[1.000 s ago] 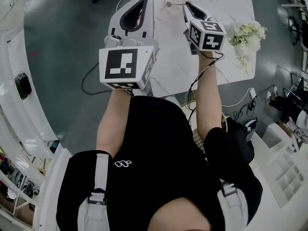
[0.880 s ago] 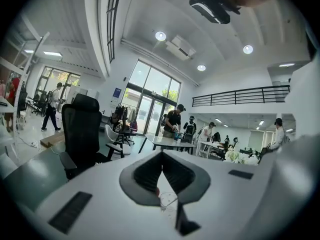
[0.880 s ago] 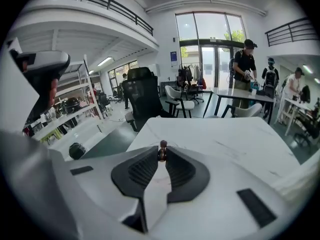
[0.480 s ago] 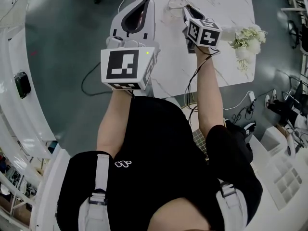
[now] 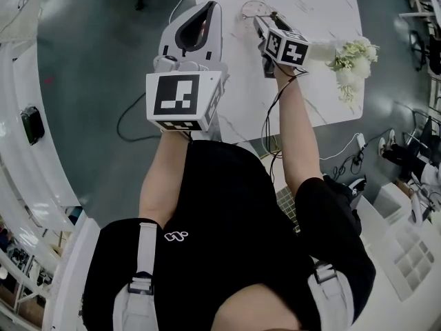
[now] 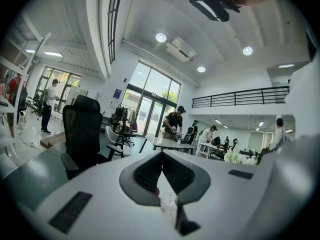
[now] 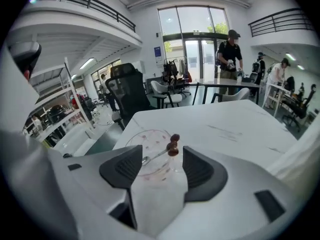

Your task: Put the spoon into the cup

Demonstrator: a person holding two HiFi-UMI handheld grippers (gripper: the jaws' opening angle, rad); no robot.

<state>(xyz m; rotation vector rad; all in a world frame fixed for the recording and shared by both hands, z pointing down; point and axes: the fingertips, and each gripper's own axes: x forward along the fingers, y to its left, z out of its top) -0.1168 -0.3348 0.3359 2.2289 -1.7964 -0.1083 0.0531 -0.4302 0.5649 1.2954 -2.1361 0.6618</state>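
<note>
A clear glass cup (image 7: 150, 154) stands near the left edge of the white marble table (image 7: 235, 129). A metal spoon (image 7: 156, 156) lies slanted inside it, its brown beaded handle end (image 7: 173, 145) poking over the rim. My right gripper (image 7: 162, 160) hangs just behind the cup. Its jaws are opening, and the handle end sits between them with neither pad touching it. In the head view the right gripper (image 5: 260, 21) is beside the cup (image 5: 249, 9). The left gripper (image 5: 207, 5) hovers at the table's left edge, tips together and holding nothing.
A bunch of white flowers (image 5: 353, 52) lies at the table's right edge. Cables (image 5: 131, 123) run over the grey floor to the left. A black office chair (image 7: 127, 89) stands beyond the table, and people work at desks (image 7: 230, 54) further back.
The right gripper has moved further over the table and lower toward the cup. Its jaws have spread apart, and the spoon now rests in the cup. The left gripper has stayed put.
</note>
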